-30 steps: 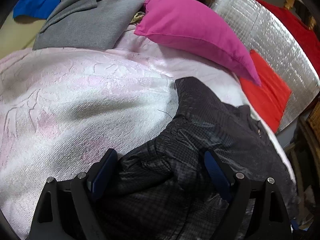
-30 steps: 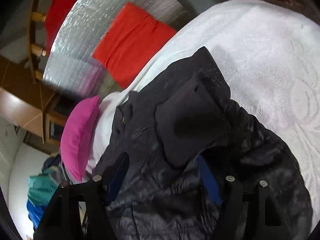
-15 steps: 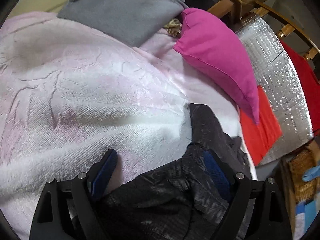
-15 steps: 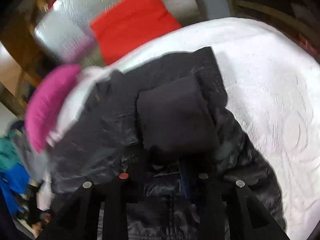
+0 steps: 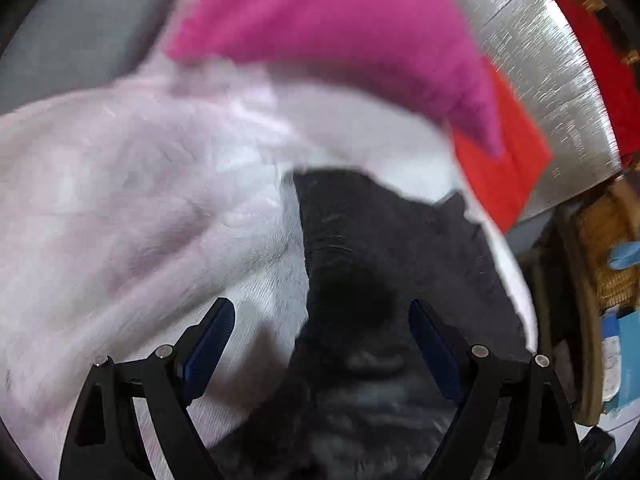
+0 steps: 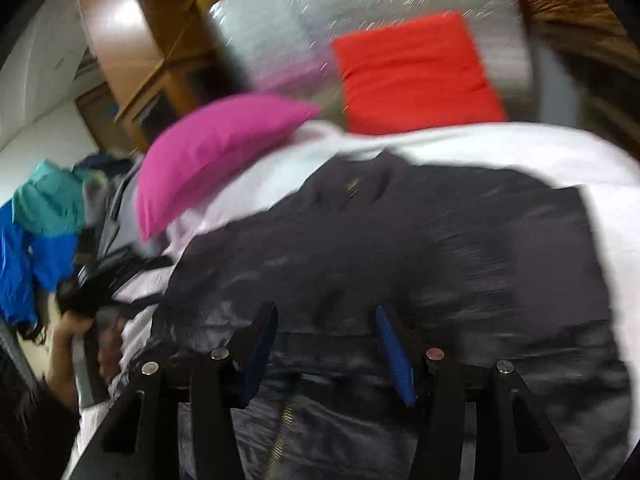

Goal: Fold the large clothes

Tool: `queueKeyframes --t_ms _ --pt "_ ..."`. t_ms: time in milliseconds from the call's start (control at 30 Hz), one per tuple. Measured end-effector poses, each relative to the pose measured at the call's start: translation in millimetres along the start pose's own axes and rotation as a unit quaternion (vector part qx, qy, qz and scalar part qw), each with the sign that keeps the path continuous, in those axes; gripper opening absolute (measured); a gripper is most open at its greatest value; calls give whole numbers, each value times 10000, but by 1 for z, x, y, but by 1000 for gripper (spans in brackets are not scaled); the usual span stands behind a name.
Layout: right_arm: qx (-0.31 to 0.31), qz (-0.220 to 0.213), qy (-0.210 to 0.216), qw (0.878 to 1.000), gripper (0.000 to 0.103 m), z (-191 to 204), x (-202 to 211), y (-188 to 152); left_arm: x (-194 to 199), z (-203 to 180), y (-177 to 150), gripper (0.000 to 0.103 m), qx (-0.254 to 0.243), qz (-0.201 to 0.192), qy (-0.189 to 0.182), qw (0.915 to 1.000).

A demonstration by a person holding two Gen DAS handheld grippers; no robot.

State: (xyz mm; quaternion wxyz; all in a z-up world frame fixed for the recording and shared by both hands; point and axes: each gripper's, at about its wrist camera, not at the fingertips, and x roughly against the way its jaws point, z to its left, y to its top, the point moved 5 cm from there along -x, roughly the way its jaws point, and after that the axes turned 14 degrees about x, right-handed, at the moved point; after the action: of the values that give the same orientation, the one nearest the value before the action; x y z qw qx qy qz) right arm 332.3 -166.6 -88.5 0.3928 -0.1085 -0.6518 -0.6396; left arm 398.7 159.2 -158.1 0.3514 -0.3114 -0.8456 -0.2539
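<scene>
My left gripper (image 5: 320, 320) has swung across since a second ago: then its fingers straddled a crumpled mound of jacket, now the jacket (image 5: 380, 264) lies flatter ahead of them, reaching from between the tips out past my right finger, and the view is smeared with motion. My jaws stand wide, nothing pinched. Beyond my left finger (image 5: 208, 336) it's all blanket (image 5: 120, 208), pale pink, plush and ridged. Straight ahead past the jacket, the pillow (image 5: 340, 32) looms closer than before, magenta, plump, tapering to a point. Off my right finger, a flat red cushion (image 5: 504, 168) against crinkled silver foil (image 5: 552, 92).

My right gripper (image 6: 326, 316) has rolled level; the jacket (image 6: 400, 248) that ran slanted a second ago now spreads broad across the blanket ahead of my tips, dark, glossy, quilted, its brass zipper (image 6: 284, 424) running under my fingers. My jaws pinched narrow half a second back and have just been opening; they sit half-wide, fabric beneath them, not squeezed. Far off my left finger, a heap of blue and teal clothes (image 6: 36, 232), and a hand (image 6: 80, 344) below it.
</scene>
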Motion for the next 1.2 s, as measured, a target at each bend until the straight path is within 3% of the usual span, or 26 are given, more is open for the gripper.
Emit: queueKeyframes --t_ms 33,67,100,167,233,267,333,400,500,567,633,700,800,900,933,1000,1067,1200 --pt "89 91 125 9998 55 7 -13 -2 -11 -2 3 85 -55 93 46 9999" --pt "159 225 149 9995 55 10 -24 -5 -14 -9 7 55 -300 30 69 9995" --pt "186 352 179 9990 55 11 -31 -10 -18 -15 9 14 -491 180 -11 9986" --pt "168 514 266 9982 53 9 -43 -15 -12 -28 14 14 -670 192 -64 9975" --pt "199 592 357 9974 53 7 -45 -15 -3 -39 14 14 -1241 -36 -77 9922" --pt "163 595 427 9972 53 6 -47 -14 -11 -36 13 14 -1398 51 59 9901" --pt "-30 635 603 9961 53 0 -46 -17 -27 -24 9 17 -1434 157 242 9893" --pt "-261 671 725 9948 53 -7 -47 -16 -27 -18 8 30 -1402 10 113 9901" --pt "-528 585 793 9937 55 -11 -33 -8 -8 -13 9 39 -1106 -238 169 9934" --pt "-479 303 652 9963 61 -18 -13 2 20 -23 5 41 -1319 -775 328 9877" --pt "-625 43 494 9968 63 -36 5 10 47 -34 -7 48 -1547 -1147 255 9810" --pt "-872 -156 346 9955 65 -60 17 15 63 -45 -24 58 -1873 -1291 149 9737" --pt "-1364 -322 178 9900 65 -97 20 19 53 -55 -55 58 -2358 -1232 390 9632" --pt "-1834 -55 105 9830 65 -131 2 6 14 -29 -63 61 -2195 -766 1056 9668" --pt "-2058 126 140 9784 62 -144 -11 -3 2 -19 -64 62 -2068 -583 1026 9712" --pt "-2206 240 262 9747 52 -157 -24 -9 6 -15 -62 69 -1899 -686 935 9749" --pt "-2219 249 264 9744 52 -158 -20 -4 14 -19 -61 69 -1863 -755 1036 9741" --pt "-2065 -248 95 9781 70 -160 10 11 46 -26 -57 69 -1898 -1305 944 9685"
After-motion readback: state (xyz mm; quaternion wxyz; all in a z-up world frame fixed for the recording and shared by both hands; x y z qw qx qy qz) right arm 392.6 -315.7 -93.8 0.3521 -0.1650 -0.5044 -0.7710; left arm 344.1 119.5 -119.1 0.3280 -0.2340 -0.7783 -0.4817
